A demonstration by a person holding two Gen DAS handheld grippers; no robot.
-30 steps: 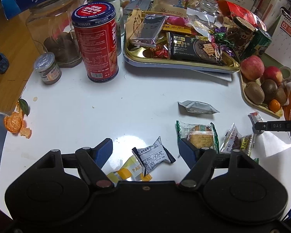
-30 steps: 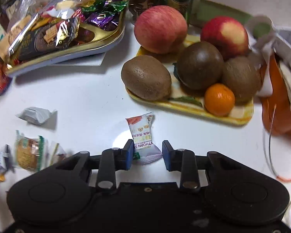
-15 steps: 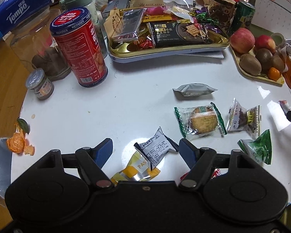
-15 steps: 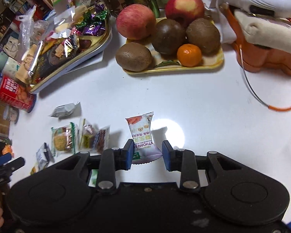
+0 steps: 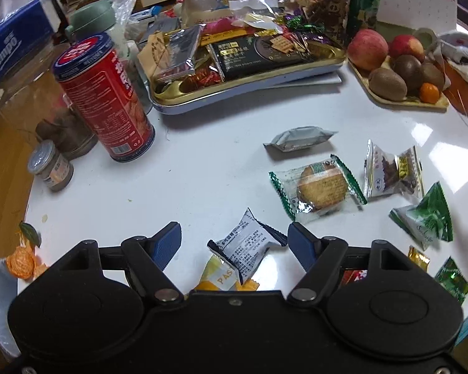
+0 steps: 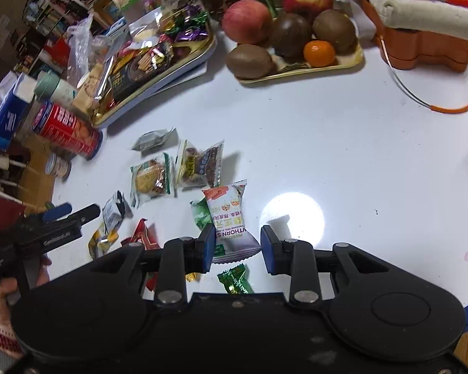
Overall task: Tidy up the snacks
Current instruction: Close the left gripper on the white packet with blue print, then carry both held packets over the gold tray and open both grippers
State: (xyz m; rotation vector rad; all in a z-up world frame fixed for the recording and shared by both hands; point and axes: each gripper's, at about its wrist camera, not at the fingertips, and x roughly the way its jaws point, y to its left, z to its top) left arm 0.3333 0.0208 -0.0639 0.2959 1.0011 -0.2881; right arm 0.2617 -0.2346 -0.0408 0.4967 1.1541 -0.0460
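Observation:
My right gripper [image 6: 237,243] is shut on a white hawthorn snack packet [image 6: 229,218] and holds it above the white table [image 6: 343,143]. My left gripper [image 5: 234,238] is open; a grey-and-white packet [image 5: 246,246] lies between its fingers on a yellow packet [image 5: 221,275]. Loose snacks lie on the table: a round biscuit pack [image 5: 319,187], a silver packet [image 5: 298,138], a clear candy pack [image 5: 391,170], green packets [image 5: 426,218]. A gold snack tray [image 5: 249,76] full of snacks stands at the back. The left gripper [image 6: 67,215] shows in the right wrist view.
A red can [image 5: 104,95], a small jar [image 5: 50,165] and a glass jar [image 5: 25,93] stand at the left. A fruit plate [image 5: 402,99] with apples, kiwis and a tangerine is at the right back. Orange peel [image 5: 20,260] lies at the left table edge.
My right gripper has lifted the hawthorn packet and carried it back over the pile of loose snacks. My left gripper has drawn back a little, still open around the grey packet.

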